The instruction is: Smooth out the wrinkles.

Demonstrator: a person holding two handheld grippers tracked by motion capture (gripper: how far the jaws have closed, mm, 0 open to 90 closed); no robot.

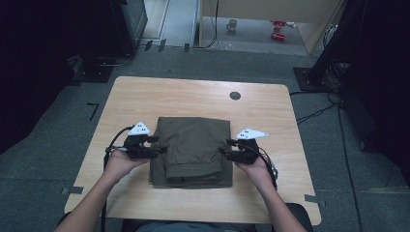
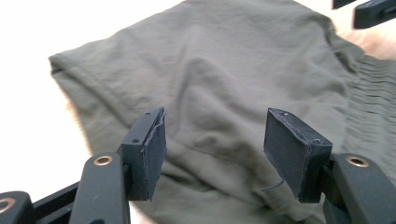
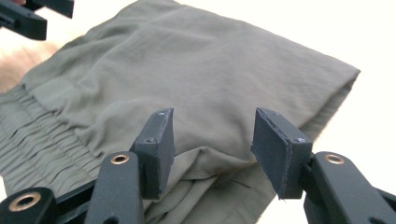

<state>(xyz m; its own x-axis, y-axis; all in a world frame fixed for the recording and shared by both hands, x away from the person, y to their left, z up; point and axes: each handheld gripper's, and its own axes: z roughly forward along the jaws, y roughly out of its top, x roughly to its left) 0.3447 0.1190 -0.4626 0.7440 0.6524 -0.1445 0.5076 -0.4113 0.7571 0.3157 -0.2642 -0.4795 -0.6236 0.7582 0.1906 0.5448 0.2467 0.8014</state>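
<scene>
You are holding both grippers at the sides of the folded olive trousers (image 1: 193,150), which are lying at the centre of the high view on the wooden table (image 1: 145,92). The left gripper (image 1: 155,146) at centre left and the right gripper (image 1: 227,149) at centre right are both standing partly open, gripping nothing, cloth showing beyond their pads. Closing from here, you are risking pinching only the top layer, so the fold would be sliding apart or dragging askew.
</scene>
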